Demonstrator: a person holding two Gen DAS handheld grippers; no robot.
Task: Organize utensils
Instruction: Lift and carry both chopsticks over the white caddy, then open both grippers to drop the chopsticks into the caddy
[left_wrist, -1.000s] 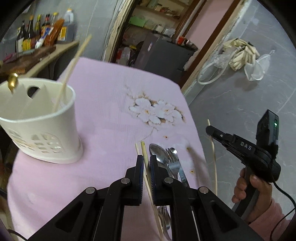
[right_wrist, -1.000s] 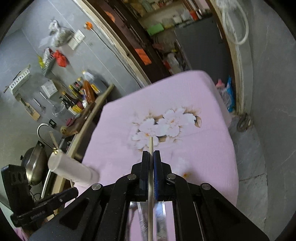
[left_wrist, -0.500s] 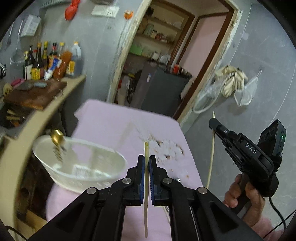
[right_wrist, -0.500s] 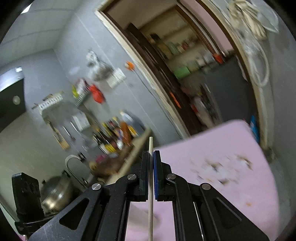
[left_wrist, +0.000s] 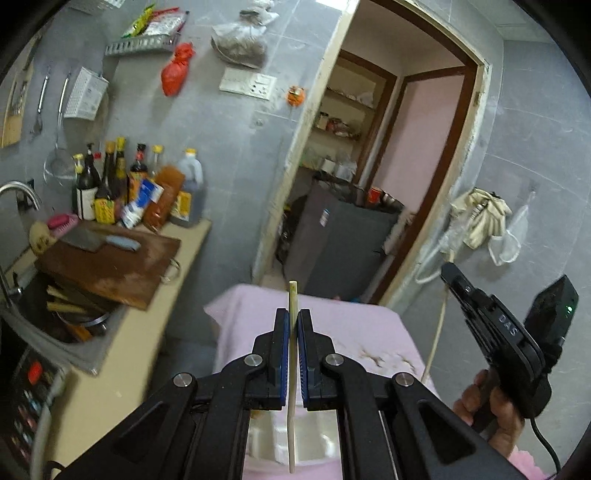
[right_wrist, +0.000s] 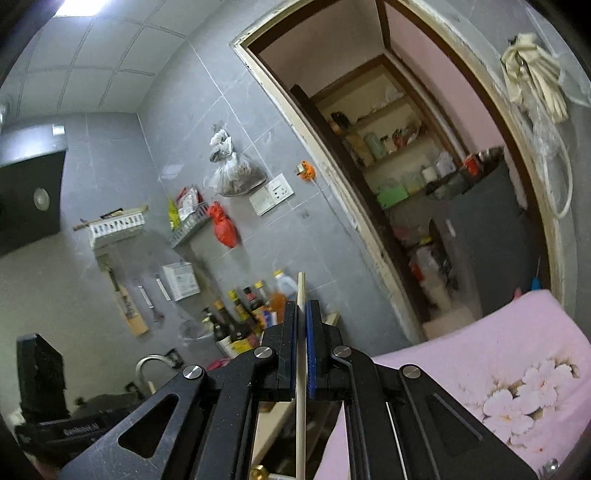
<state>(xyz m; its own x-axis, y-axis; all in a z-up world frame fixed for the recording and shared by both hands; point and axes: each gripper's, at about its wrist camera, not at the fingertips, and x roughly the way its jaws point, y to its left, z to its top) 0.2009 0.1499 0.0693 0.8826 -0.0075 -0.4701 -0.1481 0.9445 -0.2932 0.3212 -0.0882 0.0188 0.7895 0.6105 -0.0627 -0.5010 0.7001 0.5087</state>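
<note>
The left gripper (left_wrist: 293, 325) has its fingers pinched on a pale chopstick (left_wrist: 291, 424) that runs down the lower centre of the frame over a white holder (left_wrist: 321, 439). The right gripper (right_wrist: 302, 317) likewise pinches a second chopstick (right_wrist: 301, 424), upright at lower centre. Both sticks look lifted but not yet dropped in, so placing them remains. Beyond lies the pink-clothed surface (right_wrist: 517, 350), then a grey tiled kitchen with sauce bottles (left_wrist: 140, 192) at left and an open doorway (left_wrist: 388, 184).

Pink tablecloth (right_wrist: 480, 373) with white flower print, pale, perhaps bamboo-coloured chopstick (left_wrist: 292, 354)
</note>
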